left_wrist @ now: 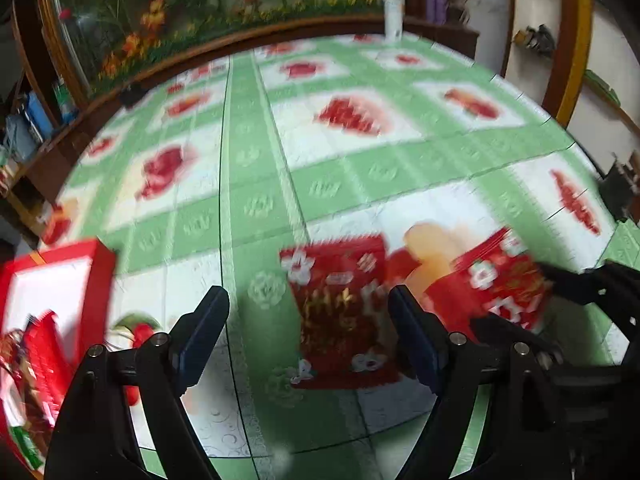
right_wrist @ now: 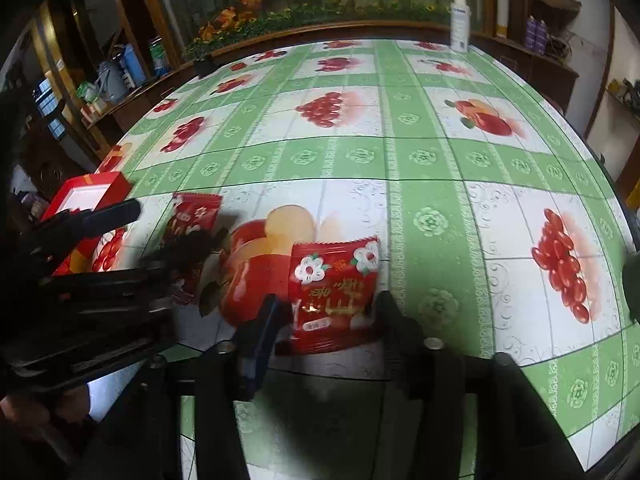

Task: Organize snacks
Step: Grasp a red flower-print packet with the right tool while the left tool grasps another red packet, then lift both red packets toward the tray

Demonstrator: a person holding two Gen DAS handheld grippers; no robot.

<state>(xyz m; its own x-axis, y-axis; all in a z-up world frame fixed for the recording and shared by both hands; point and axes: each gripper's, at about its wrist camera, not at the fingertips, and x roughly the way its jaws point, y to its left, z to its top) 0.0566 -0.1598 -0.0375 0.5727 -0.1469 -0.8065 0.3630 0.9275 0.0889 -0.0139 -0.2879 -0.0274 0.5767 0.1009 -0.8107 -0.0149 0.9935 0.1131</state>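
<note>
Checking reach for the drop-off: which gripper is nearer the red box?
Left. The left gripper hovers over a packet just right of the red box; the right gripper straddles another packet farther right.

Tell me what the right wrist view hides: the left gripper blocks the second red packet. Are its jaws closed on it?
Observer: No. In the left wrist view the left gripper has its jaws wide open, and the second packet lies flat on the tablecloth between them.
Reviewer: From here I see only a white patch of the red box's inside. Is anything in it?
Observer: Yes. The left wrist view, though blurred, shows red wrappers already in the red box.
</note>
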